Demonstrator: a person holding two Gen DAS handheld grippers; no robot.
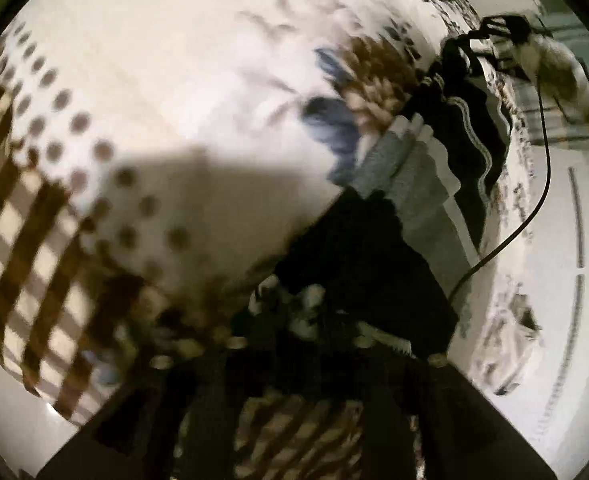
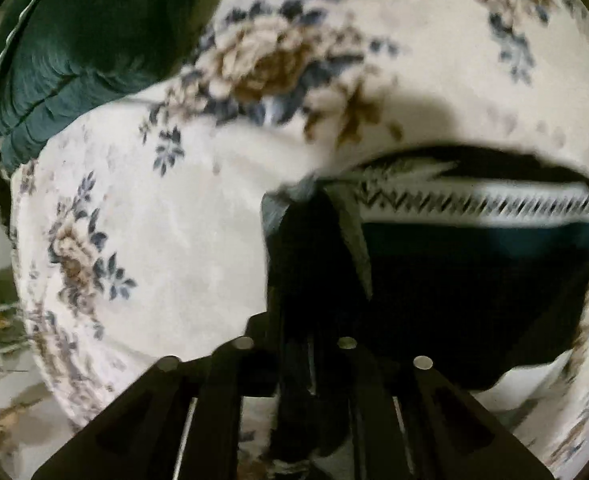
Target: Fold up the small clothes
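A small dark garment (image 2: pixel 454 292) with a white zigzag-patterned band (image 2: pixel 474 204) lies on a floral bedsheet (image 2: pixel 166 220). My right gripper (image 2: pixel 298 360) is shut on its dark corner, where a grey lining (image 2: pixel 354 240) shows. In the left wrist view my left gripper (image 1: pixel 294 336) is shut on the same dark garment (image 1: pixel 354 260), which stretches away with grey (image 1: pixel 406 168) and white-striped folds (image 1: pixel 474 136). The right gripper (image 1: pixel 490 36) shows far off at the upper right, on the garment's other end. The view is blurred.
A dark green pillow (image 2: pixel 74 52) lies at the sheet's upper left. A black cable (image 1: pixel 534 200) hangs beside the bed edge. The sheet's dotted and checked border (image 1: pixel 34 220) is at left.
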